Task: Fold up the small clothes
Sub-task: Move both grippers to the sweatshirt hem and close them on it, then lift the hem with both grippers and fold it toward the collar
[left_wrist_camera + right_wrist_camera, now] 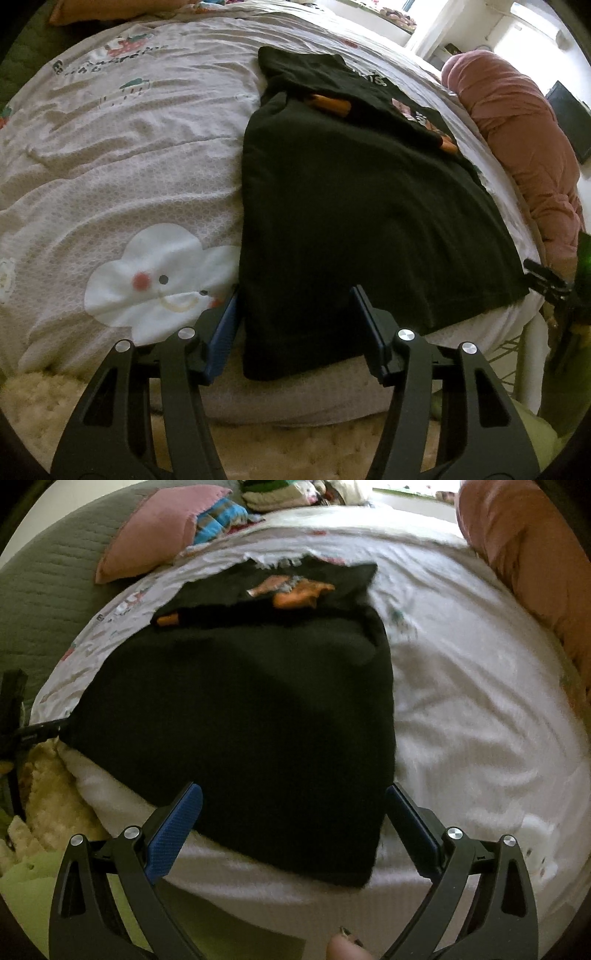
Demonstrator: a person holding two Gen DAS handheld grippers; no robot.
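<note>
A black shirt (pixel 354 206) lies spread on the bed (pixel 110 177), its hem hanging just over the near edge of the mattress. Its far end is already turned in: a flap with an orange print (pixel 295 590) lies doubled over the body of the garment, so the sleeves or top part seem to have been folded first, though the blur in the right wrist view makes the exact layering hard to read. The long body of the shirt is flat and unfolded, so I judge the task to be partway done, with the lengthwise fold from hem toward collar yet to come, and then perhaps one more to make a compact bundle.

The left gripper (pixel 295 325) sits at the near left corner of the hem, its jaws apart with the corner of the cloth between them but not pinched. The right gripper (pixel 295 819) is at the near right corner, jaws also spread wide over the hem, nothing clamped. Both appear placed to take the hem corners.

A pink pillow (pixel 147 528) and a stack of other clothes (pixel 280 494) rest at the far end of the bed, which suggests more garments may wait.
</note>
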